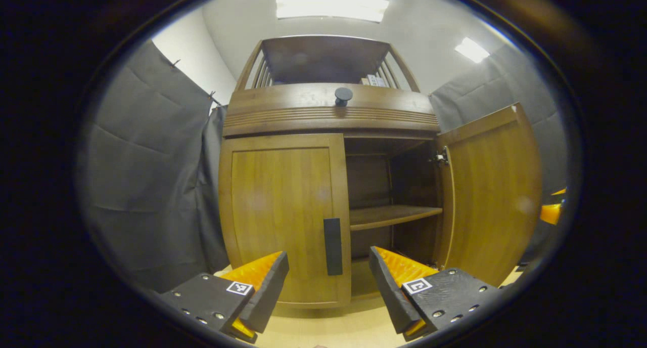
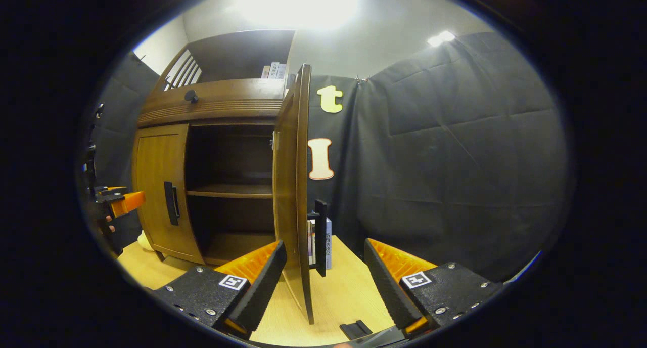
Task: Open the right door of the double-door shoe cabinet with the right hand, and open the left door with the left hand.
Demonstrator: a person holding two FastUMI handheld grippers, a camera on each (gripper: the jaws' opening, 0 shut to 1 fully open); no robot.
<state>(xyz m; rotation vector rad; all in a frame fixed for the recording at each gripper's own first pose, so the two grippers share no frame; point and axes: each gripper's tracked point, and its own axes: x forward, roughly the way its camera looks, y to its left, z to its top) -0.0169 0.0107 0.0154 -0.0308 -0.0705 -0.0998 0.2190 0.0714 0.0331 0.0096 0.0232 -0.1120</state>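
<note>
Right door swung open, left door closed on the shoe cabinet.

The right door stood wide, baring the inner shelf, while the left door sat flush, its handle just beyond the left gripper, whose jaws were spread and empty. The right gripper, jaws likewise spread, flanked the open door's edge near its handle without touching.

bright ceiling panels light both views, glaring in the right gripper view; cabinet interior shadowed; edges bend.
</note>
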